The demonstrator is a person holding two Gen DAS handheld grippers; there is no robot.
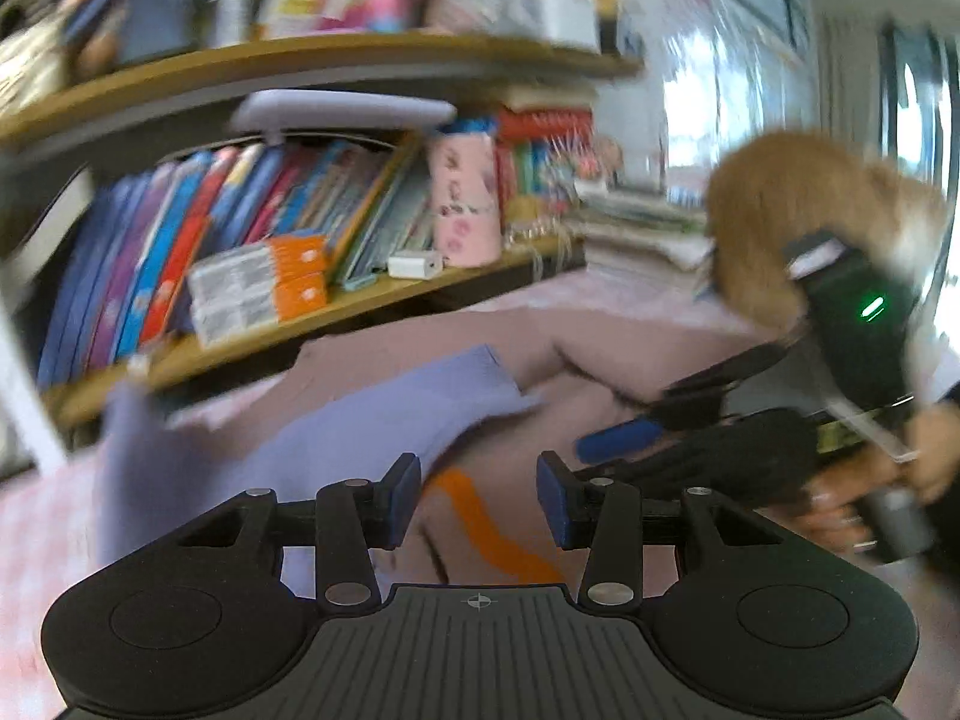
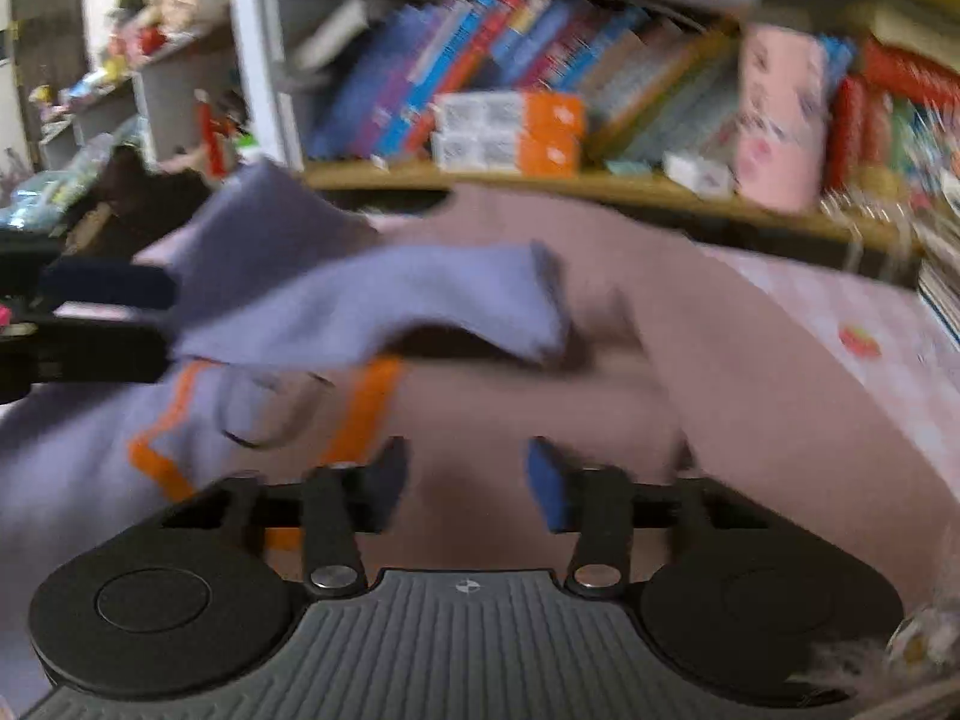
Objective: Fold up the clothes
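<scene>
A mauve garment (image 1: pixel 600 354) with lavender sleeves and orange stripes (image 1: pixel 486 528) lies spread on a pink checked cloth. One lavender sleeve (image 2: pixel 372 300) is folded across its body. My left gripper (image 1: pixel 478 498) hovers open just above the garment near an orange stripe, with nothing between its fingers. My right gripper (image 2: pixel 467 480) is open over the mauve body, also holding nothing. In the left wrist view the right gripper (image 1: pixel 624 441) shows at the right, held by a hand (image 1: pixel 870 480) with a furry brown cuff. Both views are blurred by motion.
Behind the garment runs a wooden shelf (image 1: pixel 360 306) packed with books, orange-and-white boxes (image 1: pixel 258 288), a pink holder (image 1: pixel 465 198) and a white charger (image 1: pixel 414 264). A pile of books (image 1: pixel 636 228) sits at the far right. The pink checked cloth (image 2: pixel 858 312) extends to the right.
</scene>
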